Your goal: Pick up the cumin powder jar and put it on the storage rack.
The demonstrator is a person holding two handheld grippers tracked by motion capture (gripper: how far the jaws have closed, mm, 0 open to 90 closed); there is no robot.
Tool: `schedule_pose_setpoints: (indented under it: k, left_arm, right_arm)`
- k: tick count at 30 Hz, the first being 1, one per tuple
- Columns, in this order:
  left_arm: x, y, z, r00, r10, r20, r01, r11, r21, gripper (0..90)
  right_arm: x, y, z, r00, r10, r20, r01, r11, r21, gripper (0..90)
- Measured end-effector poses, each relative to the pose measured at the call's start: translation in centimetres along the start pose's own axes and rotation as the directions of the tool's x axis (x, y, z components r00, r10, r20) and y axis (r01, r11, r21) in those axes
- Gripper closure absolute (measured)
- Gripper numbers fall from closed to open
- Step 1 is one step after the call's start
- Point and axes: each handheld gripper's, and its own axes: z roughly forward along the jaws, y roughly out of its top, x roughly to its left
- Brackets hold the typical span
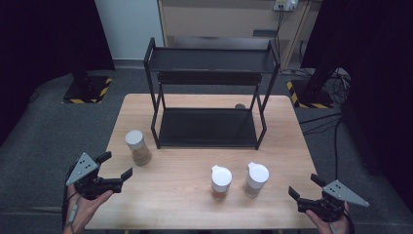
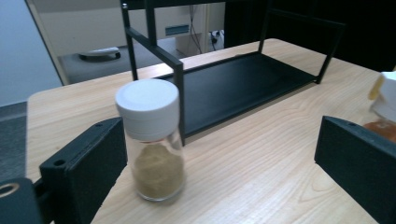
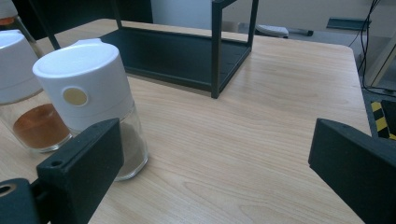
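Just ahead of left claw — spice jar

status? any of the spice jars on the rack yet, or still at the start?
Nothing done: both tiers of the black rack look bare, though a small dark thing sits behind it. All three jars stand on the table. In hand: nothing; left gripper is open beside the round-lid jar, right gripper open near the flip-cap jar. The orange-spice jar waits too.

No readable text, labels or numbers anywhere
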Motion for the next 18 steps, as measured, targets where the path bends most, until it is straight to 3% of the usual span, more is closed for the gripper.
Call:
schedule_pose_setpoints:
  k: [18]
  left_arm:
    - [1.8,1.9,1.9,0.9993,-0.012,-0.035,0.014,0.9986,0.051,1.6]
  right_arm:
    - [-0.1,0.0,0.0,1.0,0.002,0.0,-0.002,1.0,-0.003,3.8]
